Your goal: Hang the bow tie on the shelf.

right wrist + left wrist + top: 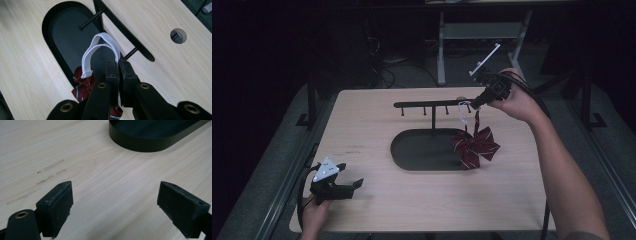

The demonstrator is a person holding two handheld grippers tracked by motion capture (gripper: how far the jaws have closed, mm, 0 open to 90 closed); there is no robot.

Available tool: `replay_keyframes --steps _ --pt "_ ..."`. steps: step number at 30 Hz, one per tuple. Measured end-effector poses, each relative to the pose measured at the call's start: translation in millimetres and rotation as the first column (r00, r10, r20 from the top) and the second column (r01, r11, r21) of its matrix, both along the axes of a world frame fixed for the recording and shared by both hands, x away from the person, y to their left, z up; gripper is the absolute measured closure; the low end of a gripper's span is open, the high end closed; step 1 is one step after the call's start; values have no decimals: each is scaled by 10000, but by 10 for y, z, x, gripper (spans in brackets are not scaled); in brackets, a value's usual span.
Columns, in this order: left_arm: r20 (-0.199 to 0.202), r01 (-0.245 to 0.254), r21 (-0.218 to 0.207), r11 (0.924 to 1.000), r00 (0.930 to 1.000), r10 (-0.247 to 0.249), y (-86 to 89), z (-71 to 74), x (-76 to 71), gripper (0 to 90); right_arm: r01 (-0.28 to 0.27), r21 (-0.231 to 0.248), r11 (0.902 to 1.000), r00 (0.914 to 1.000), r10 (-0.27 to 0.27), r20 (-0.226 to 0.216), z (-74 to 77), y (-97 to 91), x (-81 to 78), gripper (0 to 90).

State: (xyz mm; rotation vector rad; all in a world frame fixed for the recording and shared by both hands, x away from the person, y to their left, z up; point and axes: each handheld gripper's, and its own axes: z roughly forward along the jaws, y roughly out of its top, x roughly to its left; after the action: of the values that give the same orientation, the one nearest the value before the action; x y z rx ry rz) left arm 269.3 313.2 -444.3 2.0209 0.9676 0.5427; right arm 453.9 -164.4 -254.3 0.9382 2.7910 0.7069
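Note:
A dark red striped bow tie (475, 146) hangs by its white elastic strap (463, 114) from my right gripper (475, 102), which is shut on the strap beside the right end of a black peg rack (432, 104). In the right gripper view the strap (90, 53) loops up from the shut right gripper (118, 63), close to a peg (131, 53), with the bow tie (83, 85) dangling below over the rack's oval base (65, 37). My left gripper (352, 175) rests open at the table's front left, with bare wood between its fingertips (60, 195).
The rack stands on a black oval base (412, 150) mid-table; its rim (140, 143) lies ahead of the left gripper. A round cable hole (178, 35) sits in the wooden table (512, 200) behind the rack. Grey desk legs (441, 50) stand beyond the far edge.

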Motion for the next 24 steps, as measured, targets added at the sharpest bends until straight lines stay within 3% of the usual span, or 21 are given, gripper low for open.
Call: replay_keyframes --steps 24 --pt "-95 73 11 10000 9999 -73 -13 -5 2 131 546 -172 9984 9985 -548 -98 -121 -55 154 863"
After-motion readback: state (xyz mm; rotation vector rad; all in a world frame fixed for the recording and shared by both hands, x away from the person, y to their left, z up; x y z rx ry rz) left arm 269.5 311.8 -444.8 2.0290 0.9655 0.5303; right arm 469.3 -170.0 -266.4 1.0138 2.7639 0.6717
